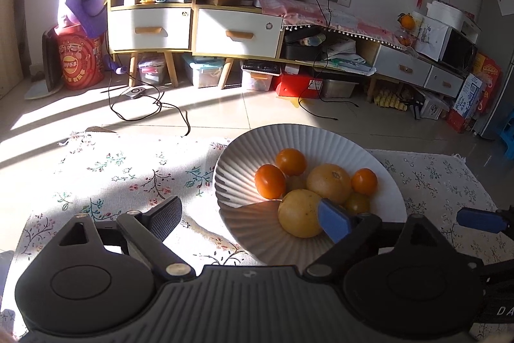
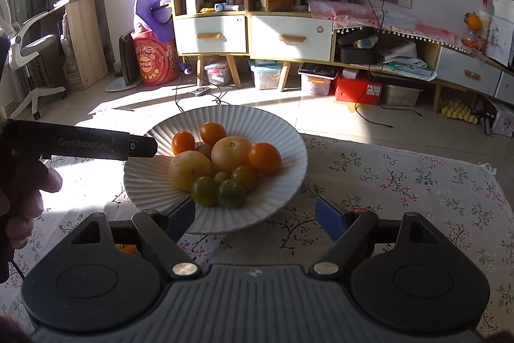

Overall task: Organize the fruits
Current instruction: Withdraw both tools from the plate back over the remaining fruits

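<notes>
- Left wrist view: the left gripper (image 1: 253, 216) stood with its jaws spread wide and nothing between the pads.
- Its black finger (image 1: 167, 214) hung over the flowered cloth (image 1: 106, 169); its blue-padded finger (image 1: 334, 222) reached over the near rim of the ribbed white plate (image 1: 379, 163), just in front of a pale yellow fruit (image 1: 298, 212). Whether the pad touched that fruit could not be told.
- The plate sat on the cloth and held the fruits: three small orange ones (image 1: 290, 161) around a larger yellow-orange one (image 1: 327, 182).
- At the right edge, a blue pad of the right gripper (image 1: 482, 219) showed.
- Right wrist view: the right gripper (image 2: 257, 214) was also wide apart and empty, its fingers straddling the near edge of the plate (image 2: 289, 130).
- Two greenish fruits (image 2: 231, 193) lay nearest it in the pile.
- The left gripper (image 2: 138, 147) came in from the left, its tip at the plate's rim, held by a hand (image 2: 25, 198).
</notes>
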A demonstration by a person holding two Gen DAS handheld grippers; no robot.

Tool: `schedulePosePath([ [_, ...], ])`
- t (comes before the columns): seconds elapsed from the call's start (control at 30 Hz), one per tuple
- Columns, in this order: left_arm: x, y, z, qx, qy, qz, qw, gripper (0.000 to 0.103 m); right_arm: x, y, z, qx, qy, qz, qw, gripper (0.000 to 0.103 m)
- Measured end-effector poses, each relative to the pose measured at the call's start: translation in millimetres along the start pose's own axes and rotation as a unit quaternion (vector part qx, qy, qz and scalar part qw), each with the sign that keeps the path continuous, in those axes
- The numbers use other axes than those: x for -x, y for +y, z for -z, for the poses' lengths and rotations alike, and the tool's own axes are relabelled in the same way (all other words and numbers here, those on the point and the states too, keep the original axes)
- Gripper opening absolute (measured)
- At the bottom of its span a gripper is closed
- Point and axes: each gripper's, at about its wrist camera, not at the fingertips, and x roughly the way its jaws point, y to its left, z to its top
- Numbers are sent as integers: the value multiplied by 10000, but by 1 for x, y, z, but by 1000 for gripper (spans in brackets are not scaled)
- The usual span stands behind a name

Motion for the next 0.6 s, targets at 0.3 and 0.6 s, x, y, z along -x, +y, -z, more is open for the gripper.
schedulePosePath([
  [0.3,38,2,18,-314,66,-157,9994,93,25,10,5,1,58,16,10000,91],
  [0.6,71,10,41,-492,341,-310,9977,95,45,27,17,53,162,-55,9998,96],
])
